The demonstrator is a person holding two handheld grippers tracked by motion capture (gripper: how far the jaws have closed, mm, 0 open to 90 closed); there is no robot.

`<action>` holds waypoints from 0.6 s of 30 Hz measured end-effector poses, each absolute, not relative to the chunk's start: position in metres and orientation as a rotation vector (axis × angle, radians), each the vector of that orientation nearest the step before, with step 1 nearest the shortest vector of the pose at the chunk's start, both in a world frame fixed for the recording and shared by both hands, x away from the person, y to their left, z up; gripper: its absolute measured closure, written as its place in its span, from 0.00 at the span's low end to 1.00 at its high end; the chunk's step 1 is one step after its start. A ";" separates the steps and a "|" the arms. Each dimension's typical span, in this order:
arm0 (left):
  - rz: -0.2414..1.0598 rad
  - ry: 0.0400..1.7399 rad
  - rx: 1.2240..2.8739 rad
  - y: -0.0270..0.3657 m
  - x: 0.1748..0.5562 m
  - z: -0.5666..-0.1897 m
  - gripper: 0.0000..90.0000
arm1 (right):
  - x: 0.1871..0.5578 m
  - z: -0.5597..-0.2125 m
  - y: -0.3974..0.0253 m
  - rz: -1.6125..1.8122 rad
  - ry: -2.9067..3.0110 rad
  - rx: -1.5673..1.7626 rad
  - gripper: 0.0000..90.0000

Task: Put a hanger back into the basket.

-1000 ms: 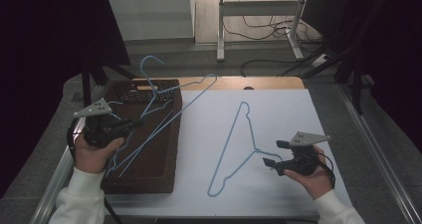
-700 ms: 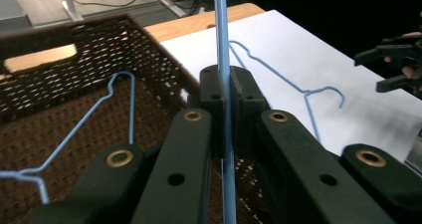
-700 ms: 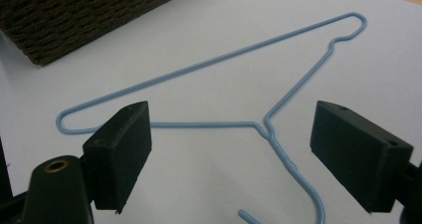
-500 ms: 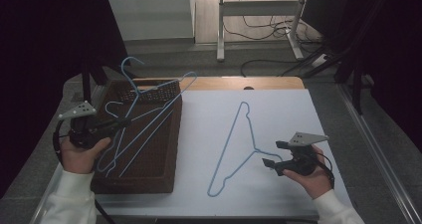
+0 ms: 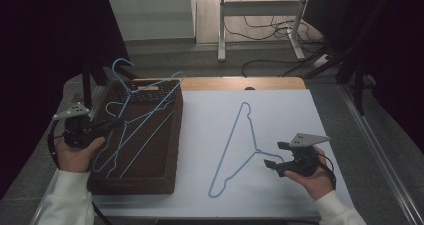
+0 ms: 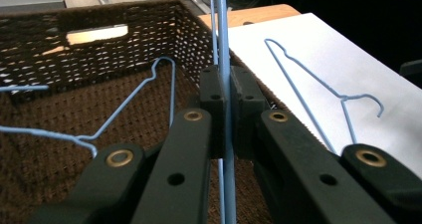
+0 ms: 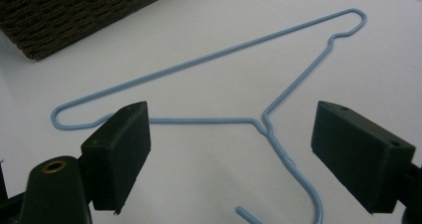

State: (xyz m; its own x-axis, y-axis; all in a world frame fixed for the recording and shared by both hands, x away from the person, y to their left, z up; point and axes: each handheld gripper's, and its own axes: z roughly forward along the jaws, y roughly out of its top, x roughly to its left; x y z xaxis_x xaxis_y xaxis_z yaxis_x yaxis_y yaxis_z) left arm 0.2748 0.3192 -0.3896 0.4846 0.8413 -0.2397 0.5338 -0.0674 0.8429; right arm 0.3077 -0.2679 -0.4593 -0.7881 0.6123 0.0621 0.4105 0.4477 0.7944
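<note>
On the counter [image 5: 300, 150] we had one hanger [image 5: 235, 150] laid out between our wide-open right tongs [image 7: 231, 154], while our left tongs [image 6: 225, 109], clamped on a second hanger [image 6: 221, 35], lifted it from the basket [image 5: 165, 180].

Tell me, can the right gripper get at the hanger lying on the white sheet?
Probably yes. The right gripper is open, its fingers straddle the neck of the flat hanger, and nothing lies between them.
</note>
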 end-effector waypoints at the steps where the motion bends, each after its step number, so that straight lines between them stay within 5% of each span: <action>1: 0.388 1.179 1.734 0.321 0.275 -0.390 0.96 | 0.308 -0.459 -0.268 1.255 2.465 0.888 0.18; 18: 0.364 1.235 1.735 0.324 0.287 -0.413 0.96 | 0.308 -0.460 -0.267 1.247 2.469 0.881 0.18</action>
State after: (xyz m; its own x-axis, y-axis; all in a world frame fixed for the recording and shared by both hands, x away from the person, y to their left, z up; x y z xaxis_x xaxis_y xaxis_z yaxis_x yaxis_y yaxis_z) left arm 0.2866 0.3243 -0.4132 0.4474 0.8544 -0.2642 0.5743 -0.0480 0.8172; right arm 0.3077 -0.2670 -0.4599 -0.7900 0.6105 0.0559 0.4072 0.4545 0.7922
